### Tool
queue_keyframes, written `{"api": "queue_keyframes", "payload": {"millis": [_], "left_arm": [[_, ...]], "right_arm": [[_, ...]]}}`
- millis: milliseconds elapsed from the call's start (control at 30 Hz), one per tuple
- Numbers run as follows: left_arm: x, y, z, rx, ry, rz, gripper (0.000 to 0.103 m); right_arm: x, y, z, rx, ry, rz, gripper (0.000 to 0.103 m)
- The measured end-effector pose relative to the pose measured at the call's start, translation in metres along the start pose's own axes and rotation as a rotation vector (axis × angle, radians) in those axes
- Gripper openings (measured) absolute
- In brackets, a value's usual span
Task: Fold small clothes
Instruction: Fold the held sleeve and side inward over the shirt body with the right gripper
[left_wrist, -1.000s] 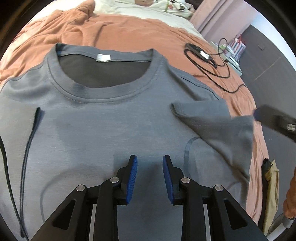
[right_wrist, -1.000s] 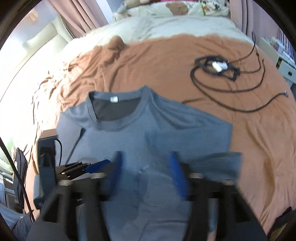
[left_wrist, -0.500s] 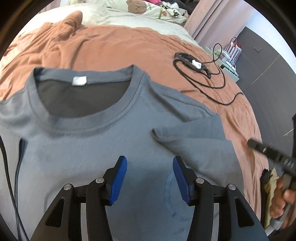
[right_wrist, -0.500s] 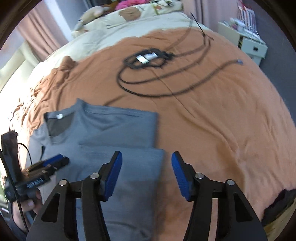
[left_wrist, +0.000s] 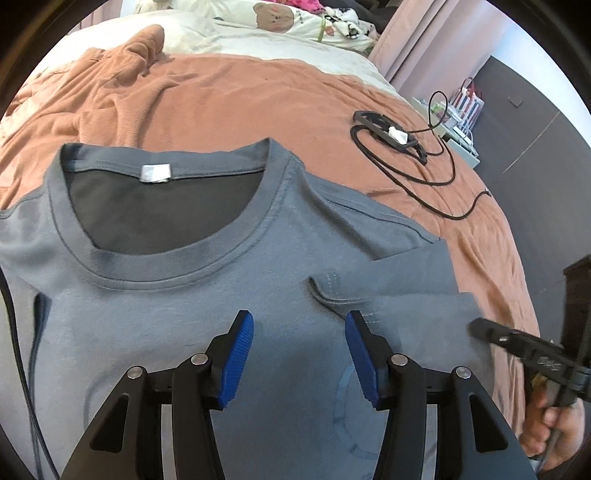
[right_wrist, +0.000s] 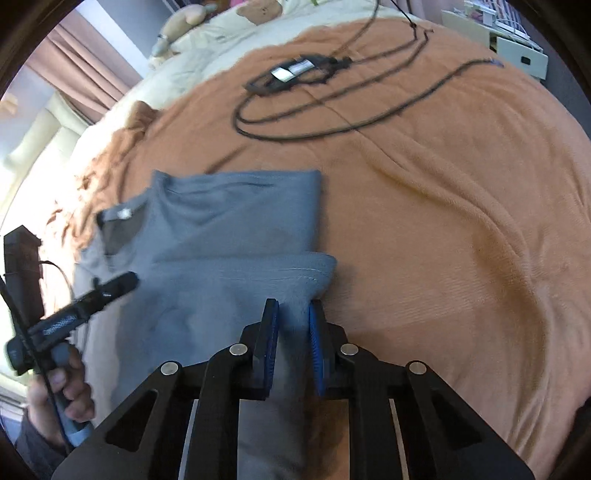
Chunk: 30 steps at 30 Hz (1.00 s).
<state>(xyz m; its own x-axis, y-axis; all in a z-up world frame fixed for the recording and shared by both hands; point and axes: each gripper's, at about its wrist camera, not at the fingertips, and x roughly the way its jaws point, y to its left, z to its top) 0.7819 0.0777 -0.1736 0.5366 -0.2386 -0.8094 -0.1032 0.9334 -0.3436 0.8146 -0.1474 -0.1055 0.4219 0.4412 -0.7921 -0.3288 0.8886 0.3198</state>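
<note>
One grey T-shirt (left_wrist: 177, 306) of soft jersey knit lies flat on the bed, spread over a fuzzy, wrinkled rust-orange blanket (left_wrist: 229, 99). Its ribbed round collar faces the far side, and a small white label (left_wrist: 156, 172) sits inside the neck. The shirt's right sleeve (right_wrist: 273, 273) is folded inward across the body, stitched hem showing.

My right tool (right_wrist: 291, 314) is closing on the shirt's right edge just near the folded sleeve; grey cloth sits bunched between its two ridged blue pads (right_wrist: 273, 343). In the left wrist view it shows as a black bar (left_wrist: 517, 341) at the right edge, my hand (left_wrist: 550, 424) wrapped round its handle.

My left tool (left_wrist: 297, 328) hangs over the shirt's chest, its two blue pads spread apart with nothing between them. My other hand (right_wrist: 62, 391) grips its grey handle.

Far right on the blanket lies one black cable (left_wrist: 417, 162), looped in loose coils, with a white tag. Cream bedding (left_wrist: 258, 40) with a printed bear lies at the far end.
</note>
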Motion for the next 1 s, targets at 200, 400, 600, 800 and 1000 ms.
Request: {"api": "queue_keyframes", "payload": {"millis": [200,400,600,800,1000], "left_arm": [[-0.007,0.005,0.003,-0.009,-0.005,0.009,0.054],[-0.009,0.008,0.006,-0.019,-0.012,0.010,0.054],[-0.005,0.004,0.011,-0.013,-0.012,0.001,0.054],[0.003,-0.003,0.010,0.005,-0.001,0.006,0.054],[0.007,-0.002,0.008,0.007,0.005,0.016,0.054]], "right_arm": [[-0.028,0.031,-0.016,-0.112,-0.032,0.079,0.004],[-0.032,0.051,-0.037,-0.233,0.052,0.177,0.020],[-0.045,0.027,-0.039,-0.214,0.027,0.272,0.056],[-0.055,-0.011,-0.043,-0.127,-0.027,0.176,0.056],[-0.034,-0.022,-0.043,-0.064,-0.031,0.107,0.048]]}}
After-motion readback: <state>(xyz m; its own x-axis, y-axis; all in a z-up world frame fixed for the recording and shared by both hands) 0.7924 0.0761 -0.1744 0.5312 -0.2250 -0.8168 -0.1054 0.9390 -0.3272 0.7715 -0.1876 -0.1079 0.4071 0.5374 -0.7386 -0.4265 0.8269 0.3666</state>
